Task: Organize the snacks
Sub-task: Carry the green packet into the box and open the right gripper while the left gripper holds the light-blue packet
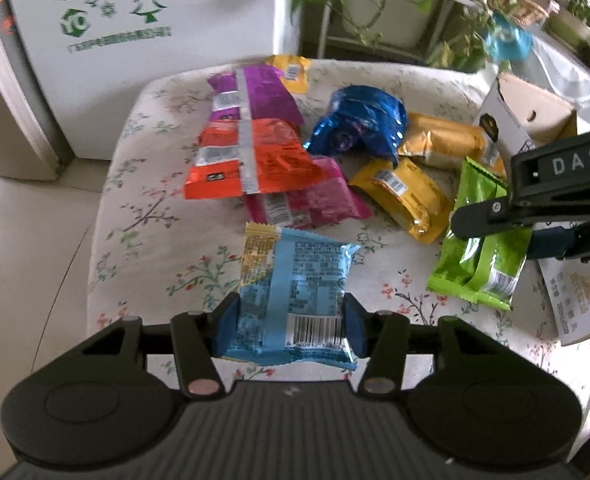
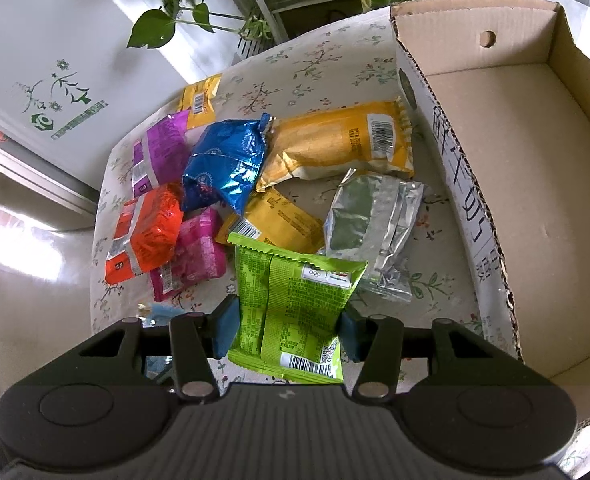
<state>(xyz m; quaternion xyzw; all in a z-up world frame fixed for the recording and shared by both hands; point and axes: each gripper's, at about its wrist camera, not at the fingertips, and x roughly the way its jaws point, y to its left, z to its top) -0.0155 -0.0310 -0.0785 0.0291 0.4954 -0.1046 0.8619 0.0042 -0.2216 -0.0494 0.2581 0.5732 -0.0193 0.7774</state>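
Snacks lay heaped on the table [image 2: 347, 56] as the left gripper [image 1: 289, 322] clamped a blue packet [image 1: 295, 280] and the right gripper [image 2: 289, 330] pinched a green packet [image 2: 295, 300] beside the empty box [image 2: 535, 200]. Slick foil, gripped only near its lower end, could slip free, and a low swing might clip the box wall.

Ten snack packets [image 2: 223, 168], one box [image 2: 535, 184]

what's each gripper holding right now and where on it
Left gripper clamps the light blue snack packet by its side edges near the barcode end. Right gripper clamps the lime green snack packet likewise.
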